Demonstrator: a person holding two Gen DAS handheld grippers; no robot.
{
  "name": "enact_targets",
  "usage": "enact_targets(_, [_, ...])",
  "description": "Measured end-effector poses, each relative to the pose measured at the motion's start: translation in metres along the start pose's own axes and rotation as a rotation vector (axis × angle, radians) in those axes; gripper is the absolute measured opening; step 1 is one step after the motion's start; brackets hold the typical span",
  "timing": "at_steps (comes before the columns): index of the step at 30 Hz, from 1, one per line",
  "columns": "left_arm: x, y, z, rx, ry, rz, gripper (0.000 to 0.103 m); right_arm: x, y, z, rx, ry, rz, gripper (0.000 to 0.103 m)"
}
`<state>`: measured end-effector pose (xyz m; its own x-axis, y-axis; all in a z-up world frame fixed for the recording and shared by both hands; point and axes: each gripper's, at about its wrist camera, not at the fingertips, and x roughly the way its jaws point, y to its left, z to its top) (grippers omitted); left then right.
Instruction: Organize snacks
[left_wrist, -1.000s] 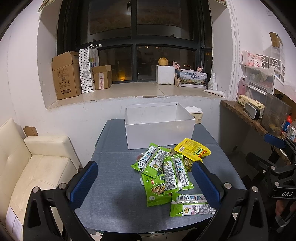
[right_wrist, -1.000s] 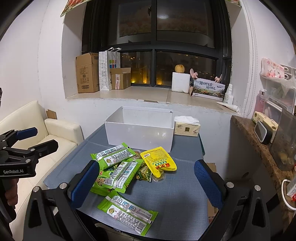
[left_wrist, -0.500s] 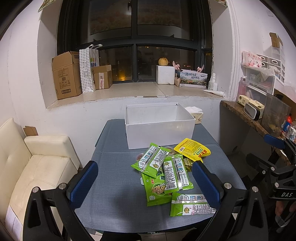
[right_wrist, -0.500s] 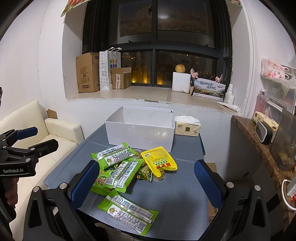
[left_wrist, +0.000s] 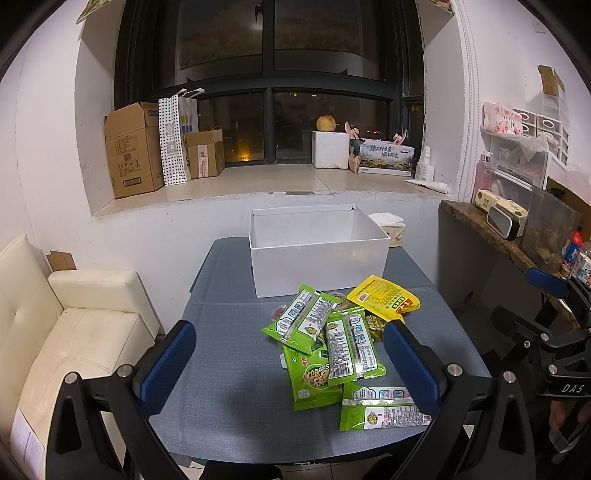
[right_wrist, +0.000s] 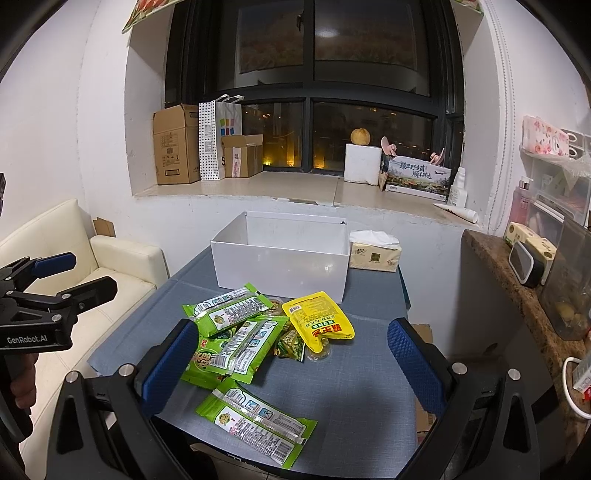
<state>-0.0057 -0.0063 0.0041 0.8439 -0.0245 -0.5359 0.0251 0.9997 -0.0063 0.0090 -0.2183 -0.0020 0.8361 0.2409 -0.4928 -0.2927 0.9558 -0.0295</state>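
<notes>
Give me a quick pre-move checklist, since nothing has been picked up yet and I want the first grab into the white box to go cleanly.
1. Left gripper open and holding nothing: ok.
2. Right gripper open and holding nothing: ok.
3. White box open-topped, visible inside bare: ok.
4. Yellow pouch uncovered on top of the pile: ok.
5. Lone green packet apart from the pile, near the table edge, easy to reach: ok.
6. Small items under the pouch free to lift: cannot tell.
</notes>
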Motion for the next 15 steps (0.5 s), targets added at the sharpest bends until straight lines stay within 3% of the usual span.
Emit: enact_targets(15, [0.0001,-0.0007,-0.0004,0.001,0.004,-0.004,0.103,0.0009,-0.0020,-0.0019,0.004,0.009,0.004,0.103])
